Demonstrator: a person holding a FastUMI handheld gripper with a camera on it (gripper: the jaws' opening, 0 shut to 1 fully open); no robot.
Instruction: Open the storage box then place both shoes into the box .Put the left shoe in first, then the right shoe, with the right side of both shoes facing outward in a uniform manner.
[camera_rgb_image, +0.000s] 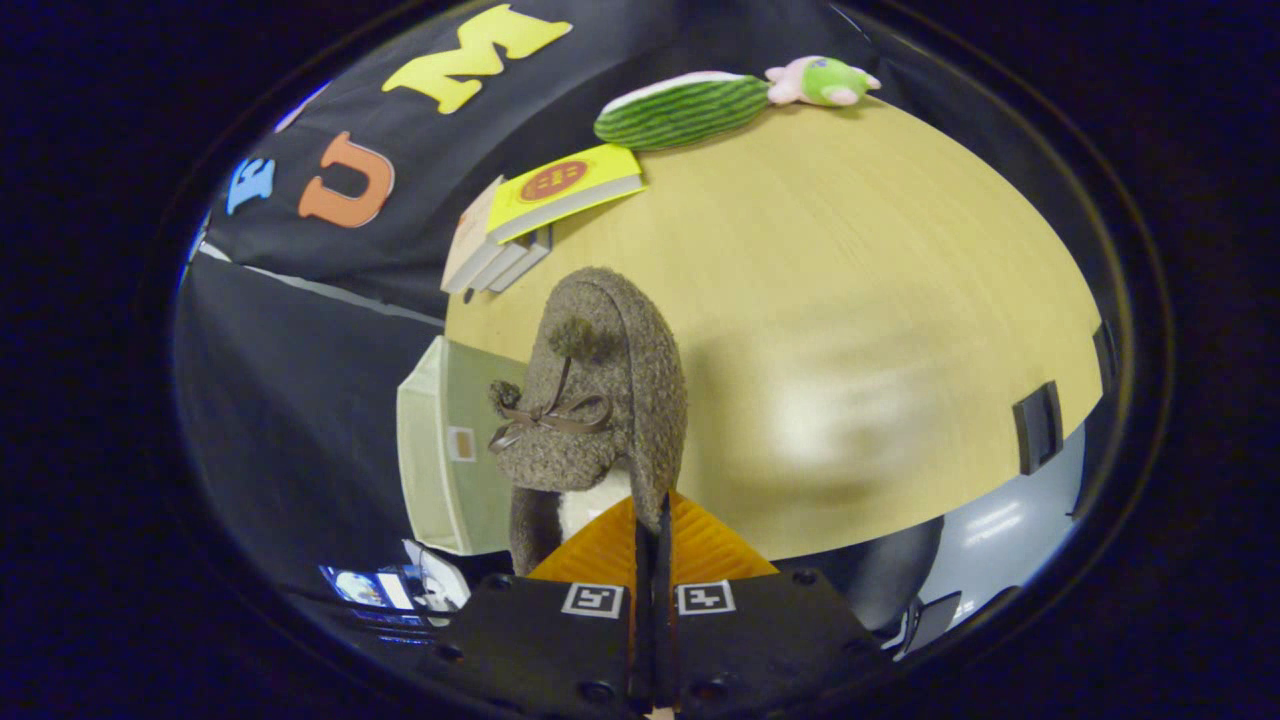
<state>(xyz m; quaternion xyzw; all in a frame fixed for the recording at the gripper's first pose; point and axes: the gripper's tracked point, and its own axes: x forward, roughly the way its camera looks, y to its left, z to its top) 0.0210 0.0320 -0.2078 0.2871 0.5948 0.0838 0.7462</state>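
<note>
A grey-brown woolly shoe (600, 390) with a brown bow and pompoms hangs just ahead of my fingers, lifted off the wooden table (850, 300). My gripper (652, 512) is shut on the rim of the shoe's opening, with the fingers almost together. The white lining shows at the opening next to the fingers. The pale green storage box (435, 450) lies beside the shoe at the table's edge, partly hidden behind it. I cannot tell whether the box is open.
A stack of books (540, 205) with a yellow one on top lies beyond the shoe. Farther off sit a watermelon-striped plush (685, 108) and a green and pink plush toy (825, 82). Dark brackets (1036, 425) mark the table's edge.
</note>
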